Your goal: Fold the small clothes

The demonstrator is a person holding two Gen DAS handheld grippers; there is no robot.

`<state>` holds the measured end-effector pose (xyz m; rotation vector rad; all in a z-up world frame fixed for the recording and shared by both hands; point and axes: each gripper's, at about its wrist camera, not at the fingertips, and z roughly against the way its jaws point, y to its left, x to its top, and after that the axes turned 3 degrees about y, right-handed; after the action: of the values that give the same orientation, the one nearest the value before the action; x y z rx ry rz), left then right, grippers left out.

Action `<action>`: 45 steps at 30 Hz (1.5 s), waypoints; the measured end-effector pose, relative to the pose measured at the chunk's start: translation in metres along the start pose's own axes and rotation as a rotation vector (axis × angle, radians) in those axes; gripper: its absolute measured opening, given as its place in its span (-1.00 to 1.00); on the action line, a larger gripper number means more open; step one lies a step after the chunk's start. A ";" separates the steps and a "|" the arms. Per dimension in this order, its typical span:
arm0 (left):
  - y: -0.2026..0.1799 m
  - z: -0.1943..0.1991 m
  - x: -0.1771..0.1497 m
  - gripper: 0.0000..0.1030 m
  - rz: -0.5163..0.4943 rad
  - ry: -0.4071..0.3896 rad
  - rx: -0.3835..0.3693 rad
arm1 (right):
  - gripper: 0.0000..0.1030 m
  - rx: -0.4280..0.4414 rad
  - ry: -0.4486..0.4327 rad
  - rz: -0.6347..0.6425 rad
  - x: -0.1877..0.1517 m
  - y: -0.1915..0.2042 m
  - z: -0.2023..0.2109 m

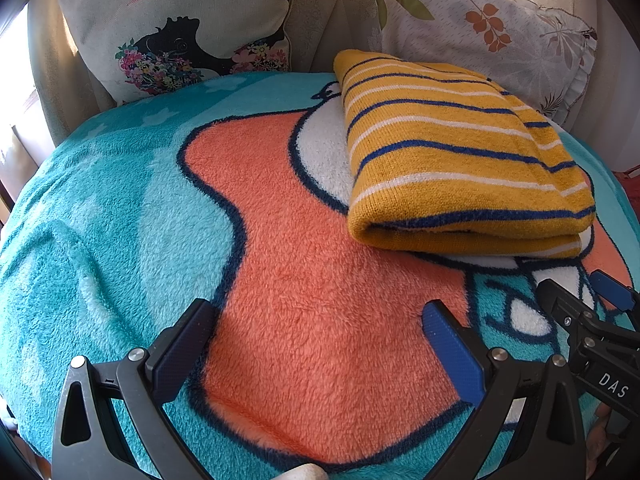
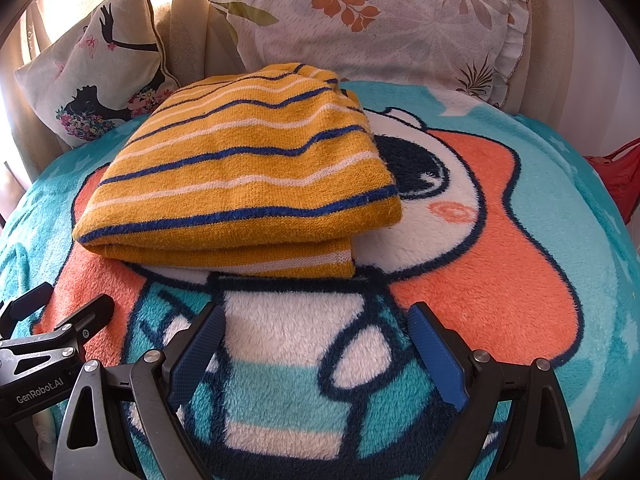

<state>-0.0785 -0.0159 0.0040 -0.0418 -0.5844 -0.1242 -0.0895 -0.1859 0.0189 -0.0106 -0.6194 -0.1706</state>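
Note:
A mustard-yellow knit garment with blue and white stripes (image 1: pixel 460 152) (image 2: pixel 244 176) lies folded in a thick rectangle on the fleece cartoon blanket (image 1: pixel 320 280) (image 2: pixel 500 248). My left gripper (image 1: pixel 320 312) is open, low over the blanket, short of the garment and to its left. The right gripper (image 2: pixel 316 316) is open too, just in front of the garment's near folded edge, touching nothing. In the left wrist view the right gripper (image 1: pixel 588 292) shows at the right edge. The left gripper (image 2: pixel 60 304) appears at the lower left of the right wrist view.
A cushion with a black silhouette and flowers (image 1: pixel 180 28) (image 2: pixel 92 68) leans at the back left. A leaf-print pillow with a frilled edge (image 1: pixel 500 28) (image 2: pixel 380 20) stands behind the garment. Something red (image 2: pixel 616 176) lies off the blanket's right side.

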 end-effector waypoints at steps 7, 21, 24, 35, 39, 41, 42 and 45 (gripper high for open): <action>0.002 0.003 0.001 1.00 0.008 -0.008 -0.021 | 0.85 0.006 -0.010 -0.012 -0.002 0.002 0.002; 0.027 0.050 0.010 1.00 0.105 -0.122 -0.002 | 0.06 0.270 -0.203 -0.006 0.050 -0.015 0.048; 0.029 0.055 0.007 1.00 0.102 -0.117 -0.004 | -0.09 0.273 -0.115 -0.004 0.077 -0.014 0.001; 0.038 0.072 0.010 1.00 0.071 -0.181 0.041 | -0.14 0.297 -0.014 0.076 0.090 -0.004 0.017; 0.033 0.073 0.008 1.00 0.060 -0.171 0.030 | -0.14 0.350 -0.110 0.039 0.143 0.005 0.006; 0.034 0.076 0.006 1.00 0.066 -0.171 0.030 | -0.11 0.367 -0.105 0.044 0.165 0.011 -0.022; 0.035 0.077 0.005 1.00 0.070 -0.171 0.028 | -0.02 0.349 -0.055 0.052 0.174 0.012 -0.043; 0.041 0.081 0.004 1.00 0.076 -0.177 0.038 | -0.03 0.318 0.055 -0.062 0.177 -0.008 -0.091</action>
<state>-0.1143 0.0303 0.0736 -0.0385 -0.7612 -0.0360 0.1037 -0.2272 0.0471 0.3192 -0.5872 -0.1300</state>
